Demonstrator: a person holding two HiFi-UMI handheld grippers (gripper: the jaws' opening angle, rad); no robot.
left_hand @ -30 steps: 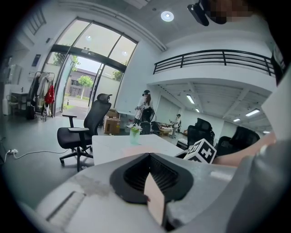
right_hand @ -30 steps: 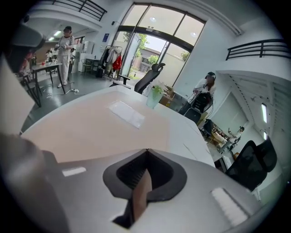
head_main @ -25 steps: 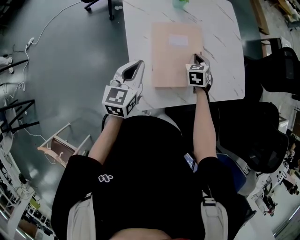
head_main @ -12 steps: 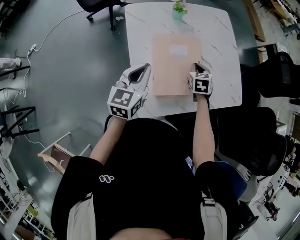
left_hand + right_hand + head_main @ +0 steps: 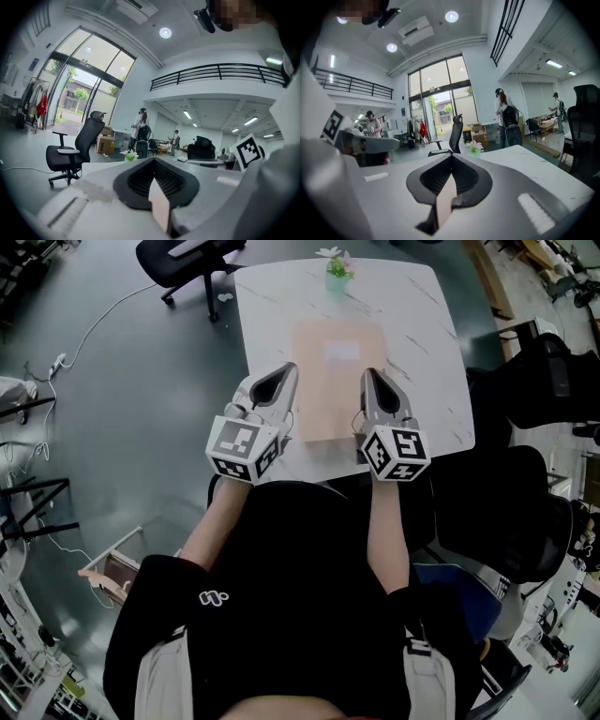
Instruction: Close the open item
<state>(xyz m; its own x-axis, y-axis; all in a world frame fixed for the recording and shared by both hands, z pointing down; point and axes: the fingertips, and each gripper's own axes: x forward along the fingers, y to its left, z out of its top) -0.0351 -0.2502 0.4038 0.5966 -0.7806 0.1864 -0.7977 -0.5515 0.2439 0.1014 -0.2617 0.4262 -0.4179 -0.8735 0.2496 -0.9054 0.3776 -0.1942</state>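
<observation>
A closed tan folder (image 5: 336, 381) lies flat on the white marble table (image 5: 427, 352) in the head view. My left gripper (image 5: 284, 371) hovers beside the folder's near left edge, its jaws together with nothing in them. At the folder's near right corner my right gripper (image 5: 367, 376) is shut too, holding nothing. In the left gripper view, the left gripper (image 5: 153, 161) points level across the table toward the room. The right gripper (image 5: 451, 157) does the same in its own view. Neither gripper view shows the folder's top.
A small potted flower (image 5: 336, 268) stands at the table's far edge. A black office chair (image 5: 183, 254) sits on the floor at the far left, and another black chair (image 5: 553, 381) is at the right. People stand in the background (image 5: 139, 126).
The right gripper has come off the folder's right edge and drawn back toward the near right corner. The left gripper has edged closer to the folder's left side.
</observation>
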